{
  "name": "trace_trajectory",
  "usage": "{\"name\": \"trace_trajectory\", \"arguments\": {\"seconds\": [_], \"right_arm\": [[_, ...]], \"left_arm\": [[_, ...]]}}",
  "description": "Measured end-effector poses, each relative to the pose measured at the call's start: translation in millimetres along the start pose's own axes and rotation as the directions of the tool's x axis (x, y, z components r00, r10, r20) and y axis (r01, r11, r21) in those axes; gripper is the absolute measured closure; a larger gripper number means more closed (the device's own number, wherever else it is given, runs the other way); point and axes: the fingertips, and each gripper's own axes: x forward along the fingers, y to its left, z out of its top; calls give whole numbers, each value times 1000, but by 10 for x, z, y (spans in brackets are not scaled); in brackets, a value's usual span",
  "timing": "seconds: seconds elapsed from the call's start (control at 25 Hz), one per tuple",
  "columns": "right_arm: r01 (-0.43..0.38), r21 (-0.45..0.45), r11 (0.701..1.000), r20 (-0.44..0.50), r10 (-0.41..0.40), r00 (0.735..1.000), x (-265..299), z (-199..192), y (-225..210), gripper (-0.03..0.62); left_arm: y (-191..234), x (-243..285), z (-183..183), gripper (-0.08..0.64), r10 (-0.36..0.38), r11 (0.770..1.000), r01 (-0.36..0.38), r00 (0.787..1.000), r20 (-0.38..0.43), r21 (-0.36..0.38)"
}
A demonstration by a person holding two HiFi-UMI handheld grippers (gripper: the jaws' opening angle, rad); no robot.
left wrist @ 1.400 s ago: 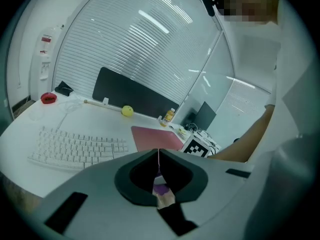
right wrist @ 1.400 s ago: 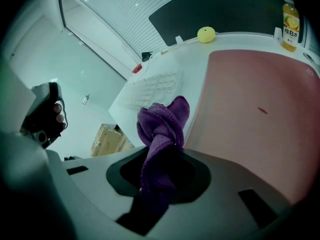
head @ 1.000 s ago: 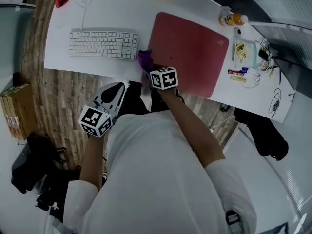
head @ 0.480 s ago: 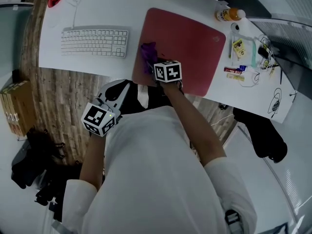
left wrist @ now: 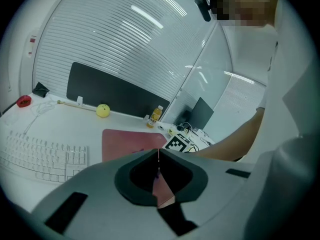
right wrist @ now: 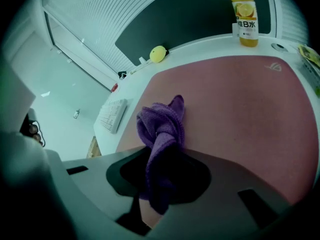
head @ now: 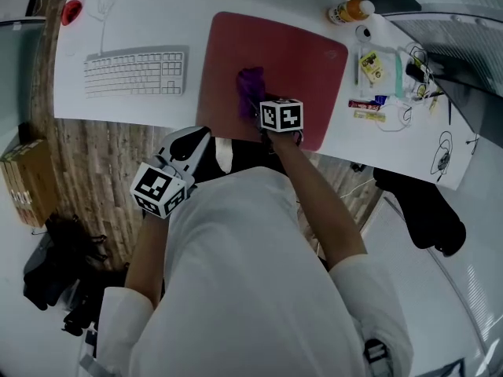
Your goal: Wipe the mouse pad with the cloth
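One purple microfibre cloth [right wrist: 162,126] lies bunched on the single dark-red rectangular mouse pad [head: 302,57], clamped in the right gripper [head: 255,104], whose arm is stretched forward. The left gripper [head: 195,138], jaws pressed together and empty, hangs short of the desk edge.

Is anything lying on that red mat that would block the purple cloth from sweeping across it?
Nothing visible does. The right gripper holds the cloth on the mouse pad, whose remaining surface is bare; the bottle and keyboard stand off it.
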Motion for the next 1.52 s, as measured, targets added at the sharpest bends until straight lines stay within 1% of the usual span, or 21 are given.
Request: {"name": "trace_trajectory", "arguments": {"seconds": [0.2,0.44,0.52,0.64,1.16,1.32,1.52], "right_arm": [[24,38,999,14,-24,1000,-189,-72,-324,489],[81,82,993,41,-84,996,-494,-119,-731,489],[108,94,990,46,-113,993,-618,-136,-873,489],[130,106,986,50,-136,990,-748,-161,-1054,489],[156,169,973,76,-171,982,-1154,-317,-1636,489],[164,209,964,91,-186,978,-1312,-362,-1860,489],[187,229,955,105,-216,971,-1514,-414,-2135,489]], "left_arm": [[-120,120,17,537,-17,1000,17,1000,-15,17],[-254,317,88,537,-46,998,47,999,-21,44],[-296,378,111,537,-55,997,56,998,-22,47],[-352,475,124,537,-66,996,67,997,-26,51],[-618,840,173,537,-94,992,98,994,-58,83],[-646,933,234,537,-83,992,89,995,-57,92],[-686,1020,300,537,-67,992,72,996,-52,105]]}}
